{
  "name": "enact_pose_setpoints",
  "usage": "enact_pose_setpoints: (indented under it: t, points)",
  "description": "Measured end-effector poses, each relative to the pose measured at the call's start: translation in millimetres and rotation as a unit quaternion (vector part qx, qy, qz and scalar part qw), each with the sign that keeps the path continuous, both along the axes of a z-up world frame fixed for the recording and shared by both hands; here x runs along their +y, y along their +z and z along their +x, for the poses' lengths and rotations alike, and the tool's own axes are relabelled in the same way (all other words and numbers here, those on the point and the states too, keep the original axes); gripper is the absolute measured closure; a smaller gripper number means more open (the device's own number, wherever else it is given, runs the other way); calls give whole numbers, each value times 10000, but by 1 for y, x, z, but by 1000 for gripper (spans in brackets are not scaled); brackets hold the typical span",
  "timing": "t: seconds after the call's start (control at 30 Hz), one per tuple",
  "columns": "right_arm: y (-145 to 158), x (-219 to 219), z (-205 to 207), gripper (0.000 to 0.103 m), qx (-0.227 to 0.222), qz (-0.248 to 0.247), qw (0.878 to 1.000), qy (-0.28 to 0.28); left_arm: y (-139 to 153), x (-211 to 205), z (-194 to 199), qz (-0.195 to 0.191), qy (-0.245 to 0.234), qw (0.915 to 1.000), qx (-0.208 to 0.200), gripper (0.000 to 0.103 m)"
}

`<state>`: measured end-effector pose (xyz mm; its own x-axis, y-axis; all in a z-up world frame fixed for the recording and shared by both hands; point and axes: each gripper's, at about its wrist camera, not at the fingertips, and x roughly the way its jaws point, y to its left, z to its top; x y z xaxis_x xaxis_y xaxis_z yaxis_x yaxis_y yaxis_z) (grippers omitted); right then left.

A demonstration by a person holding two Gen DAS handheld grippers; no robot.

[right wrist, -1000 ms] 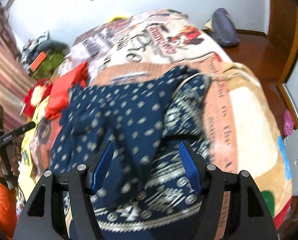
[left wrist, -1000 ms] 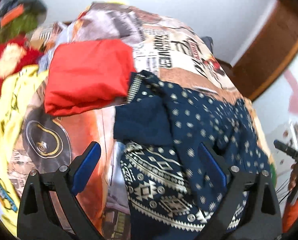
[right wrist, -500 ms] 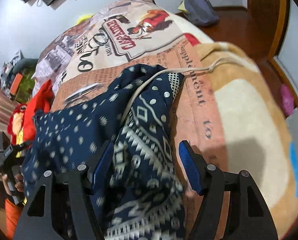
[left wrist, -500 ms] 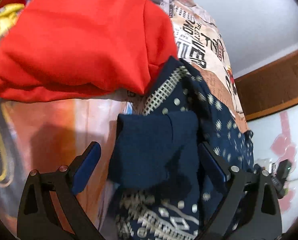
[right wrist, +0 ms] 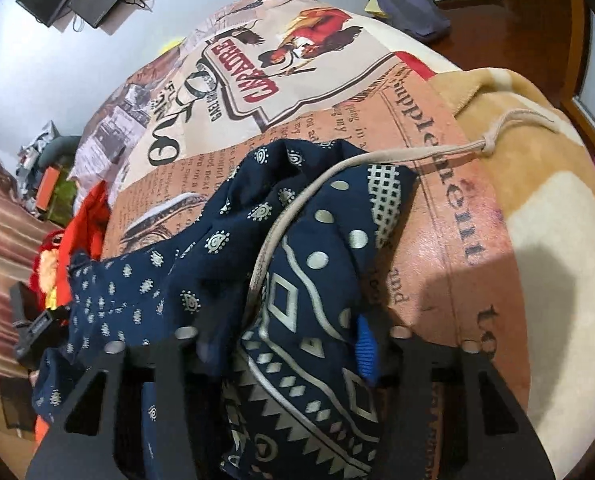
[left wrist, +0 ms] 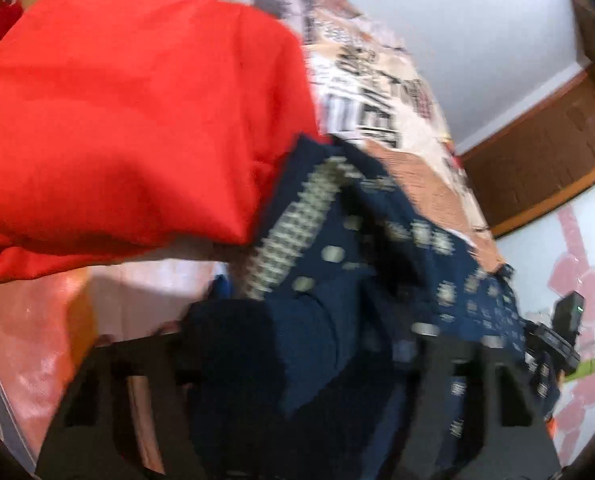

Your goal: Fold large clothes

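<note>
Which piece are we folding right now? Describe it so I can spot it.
On the bed's newspaper-print bedspread, beside a folded red garment, lies the navy printed garment, crumpled. White dots and geometric borders plus a beige drawstring mark it out; both the left gripper and the right gripper are closing on it.

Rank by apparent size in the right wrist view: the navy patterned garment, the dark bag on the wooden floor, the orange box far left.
1. Navy patterned garment, though nearness to the camera inflates it.
2. Dark bag.
3. Orange box, smallest, and far off.
</note>
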<state>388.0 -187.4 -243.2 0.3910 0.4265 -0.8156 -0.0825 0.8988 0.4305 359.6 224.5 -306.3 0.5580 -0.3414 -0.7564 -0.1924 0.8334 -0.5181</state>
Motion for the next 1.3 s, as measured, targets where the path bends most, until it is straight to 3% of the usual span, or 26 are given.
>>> enact_pose_setpoints:
  t: [0.03,0.07,0.1,0.13,0.33,0.73,0.9,1.03,1.13,1.3]
  points:
    - [1,0,0,74,1,-32,10000,-5,7,-6,-2,265,-21,9996,-38,55]
    - [2,0,0,81,26,-36,10000,14,11,-10,-2,415,-86,9991,-58,73]
    - [8,1,-3,87,-15,40,10000,70,15,-14,-4,472,-191,9987,-87,81]
    - [12,1,-4,88,-63,55,9999,98,20,-19,-5,538,-263,9982,-100,83]
    - [58,13,-20,91,-717,-112,9970,279,69,-38,-18,1195,-359,9912,-433,90]
    - [147,46,-18,92,-1729,47,9832,587,183,-37,-21,1410,-9,9780,-1538,92]
    - [164,66,9,92,-2027,26,9771,644,206,-21,3,1558,212,9716,-1766,92]
    - [160,90,46,92,-2065,-103,9761,665,207,-6,36,1727,380,9677,-1795,92]
    - [144,109,77,92,-1953,-282,9783,632,192,8,68,1746,483,9701,-1612,92]
    - [93,130,125,92,-1529,-776,9836,561,129,30,133,2068,249,9749,-791,91]
